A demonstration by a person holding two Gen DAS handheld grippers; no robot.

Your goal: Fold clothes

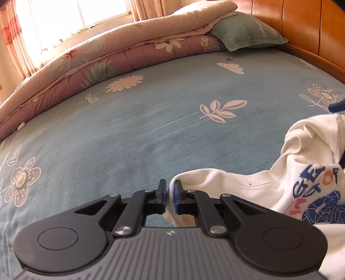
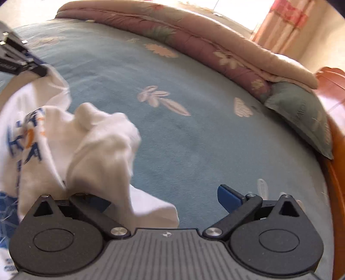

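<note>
- Left tool [image 1: 170, 195] clamps a white printed sweatshirt [image 1: 248, 185] edge above the bed [image 1: 129, 129].
- Right tool [image 2: 163, 200] gapes wide, cloth draped over 1 finger.
- Likely spreading; next needs regripping.

The bed is covered by a blue sheet [image 1: 133, 129] printed with pale flowers, leaf sprigs and a cloud motif. A folded quilt [image 1: 90, 62] lies along the far side of the bed: its lower layer is mauve with a floral and fern print, its upper layer is beige. A grey-green pillow [image 1: 248, 32] marked "FLOWER" rests at the head end, partly tucked under the quilt and touching the wooden headboard [image 1: 301, 25]. The headboard is orange-brown and panelled. Behind the quilt, a bright window [image 1: 75, 13] is flanked by pink patterned curtains [image 1: 13, 36]. A small white object [image 1: 21, 126] lies on the sheet just beside the quilt edge.
</note>
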